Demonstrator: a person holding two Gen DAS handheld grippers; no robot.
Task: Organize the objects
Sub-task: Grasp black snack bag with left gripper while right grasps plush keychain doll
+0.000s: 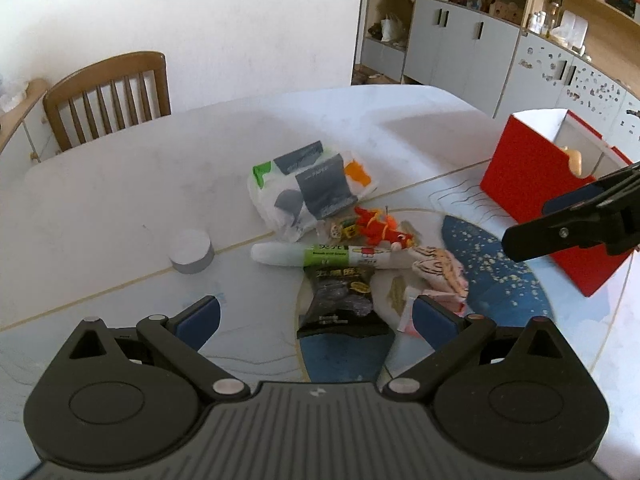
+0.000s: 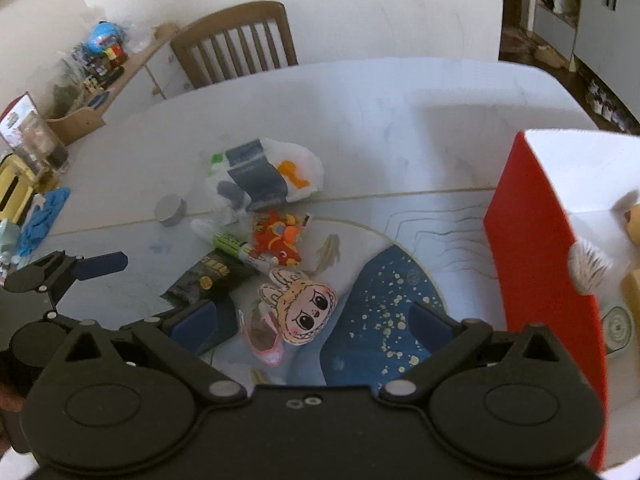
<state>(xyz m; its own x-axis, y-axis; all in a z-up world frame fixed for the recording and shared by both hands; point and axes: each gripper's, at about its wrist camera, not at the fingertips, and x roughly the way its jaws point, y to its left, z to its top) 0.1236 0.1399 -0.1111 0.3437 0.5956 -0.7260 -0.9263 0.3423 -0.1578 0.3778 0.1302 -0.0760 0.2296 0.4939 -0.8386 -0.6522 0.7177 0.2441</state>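
Observation:
A small heap lies mid-table: a plastic bag of tissue packs (image 1: 304, 188) (image 2: 264, 176), a red dragon toy (image 1: 380, 232) (image 2: 280, 240), a white-and-green tube (image 1: 320, 254) (image 2: 232, 242), a black snack packet (image 1: 340, 300) (image 2: 208, 280) and a doll-face plush (image 1: 440, 272) (image 2: 300, 308). My left gripper (image 1: 316, 318) is open just above the near end of the black packet, touching nothing. My right gripper (image 2: 316, 326) is open too, with the doll plush lying between its fingers, pads clear of it. A red box (image 1: 536, 184) (image 2: 532, 248) stands at the right.
A grey round tin (image 1: 191, 250) (image 2: 171, 210) sits left of the heap. A furry plush (image 2: 592, 264) is inside the red box. A wooden chair (image 1: 108, 92) (image 2: 236, 44) stands at the far table edge. Cabinets (image 1: 460, 40) line the back right; a cluttered shelf (image 2: 92, 68) is at the left.

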